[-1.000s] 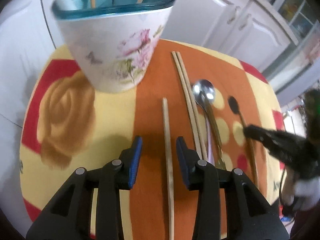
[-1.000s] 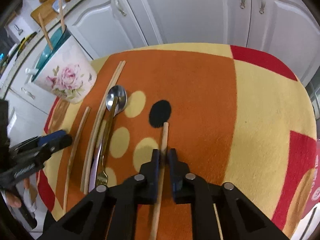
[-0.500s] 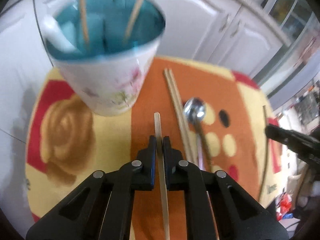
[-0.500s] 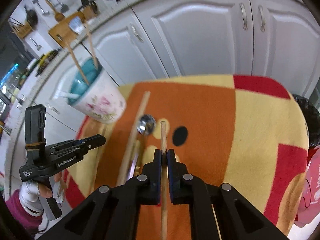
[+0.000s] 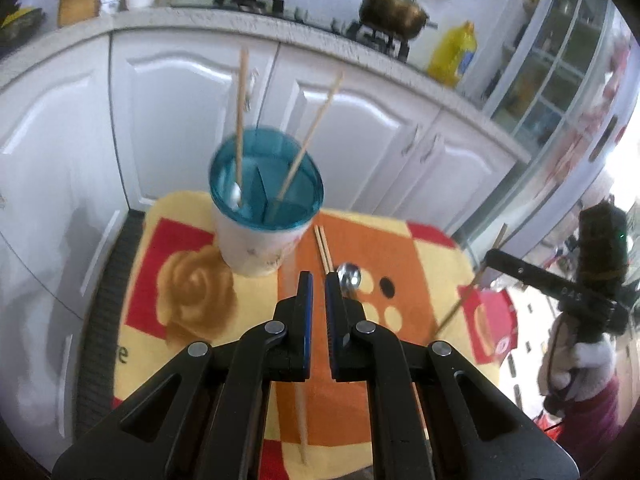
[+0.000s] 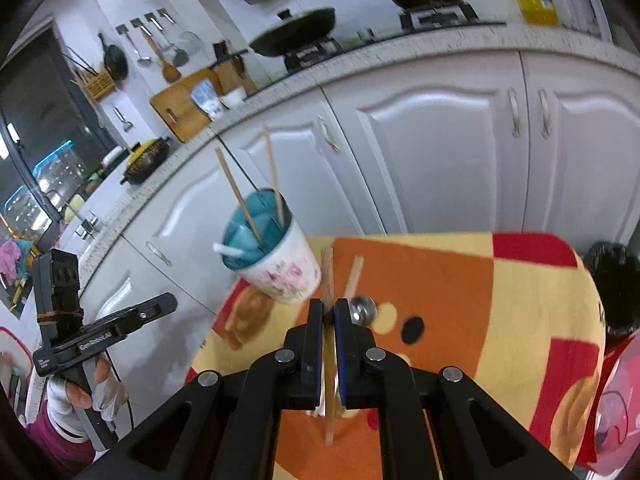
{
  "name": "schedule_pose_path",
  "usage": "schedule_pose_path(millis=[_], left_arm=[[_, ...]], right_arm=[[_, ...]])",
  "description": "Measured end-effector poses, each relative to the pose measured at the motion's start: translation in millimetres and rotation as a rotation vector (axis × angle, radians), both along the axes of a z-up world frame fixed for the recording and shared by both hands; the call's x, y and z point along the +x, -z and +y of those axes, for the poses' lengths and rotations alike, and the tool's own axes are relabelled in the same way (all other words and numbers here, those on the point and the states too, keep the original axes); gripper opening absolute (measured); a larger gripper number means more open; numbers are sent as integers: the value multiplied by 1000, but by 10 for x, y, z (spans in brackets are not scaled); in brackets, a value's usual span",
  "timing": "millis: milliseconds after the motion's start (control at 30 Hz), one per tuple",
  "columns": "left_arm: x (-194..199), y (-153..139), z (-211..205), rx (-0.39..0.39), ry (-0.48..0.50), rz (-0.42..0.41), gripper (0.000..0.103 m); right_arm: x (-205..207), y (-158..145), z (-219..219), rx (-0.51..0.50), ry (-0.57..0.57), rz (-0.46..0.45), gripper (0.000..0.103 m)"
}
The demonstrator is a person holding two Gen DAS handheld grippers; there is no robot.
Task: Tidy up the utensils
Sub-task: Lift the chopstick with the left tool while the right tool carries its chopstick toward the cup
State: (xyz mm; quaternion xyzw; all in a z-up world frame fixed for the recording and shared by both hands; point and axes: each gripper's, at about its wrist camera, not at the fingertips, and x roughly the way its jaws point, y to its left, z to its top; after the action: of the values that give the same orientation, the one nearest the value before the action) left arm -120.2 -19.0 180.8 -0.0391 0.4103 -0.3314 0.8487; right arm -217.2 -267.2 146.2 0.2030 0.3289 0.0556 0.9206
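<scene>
Nearest, left claw [image 5: 316, 284]: closed, on the near side of the cup [image 5: 256, 248] and above the cloth; it appears to pinch the left stick.
Left stick [image 5: 302, 420]: a pale chopstick, showing only below the claw's fingers, slanting down towards the camera, off the cloth.
Right claw [image 6: 328, 308]: clamped on the right stick, raised above the surface, to the right of the cup and nearer than it.
Right stick [image 6: 327, 276]: held near its middle, its far tip pointing at the cup's right side.
Cloth [image 5: 180, 288]: orange, yellow and red, covering the surface under the cup.
Spoon [image 5: 349, 274]: metal, lying on the cloth near the cup's right, bowl towards the cupboards.
Pair [image 5: 323, 248]: two chopsticks lying side by side on the cloth, between cup and spoon.
Cup: floral white, teal inside, upright; two chopsticks and a white spoon lean in it.
Cupboards [image 5: 360, 132]: white doors behind the cup.
Pots [image 5: 392, 8]: on the stove, beyond and above the cup.
</scene>
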Motion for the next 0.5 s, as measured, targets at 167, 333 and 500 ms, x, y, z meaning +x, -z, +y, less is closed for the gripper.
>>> schedule_pose_path(millis=[167, 333, 500], left_arm=[[21, -335, 148, -48, -18, -57, 4], [90, -207, 58, 1, 5, 5, 4], [182, 451, -208, 142, -17, 90, 6]], right_arm=[[99, -343, 83, -31, -16, -72, 5], [135, -442, 132, -38, -25, -89, 5], [142, -379, 91, -22, -19, -78, 5]])
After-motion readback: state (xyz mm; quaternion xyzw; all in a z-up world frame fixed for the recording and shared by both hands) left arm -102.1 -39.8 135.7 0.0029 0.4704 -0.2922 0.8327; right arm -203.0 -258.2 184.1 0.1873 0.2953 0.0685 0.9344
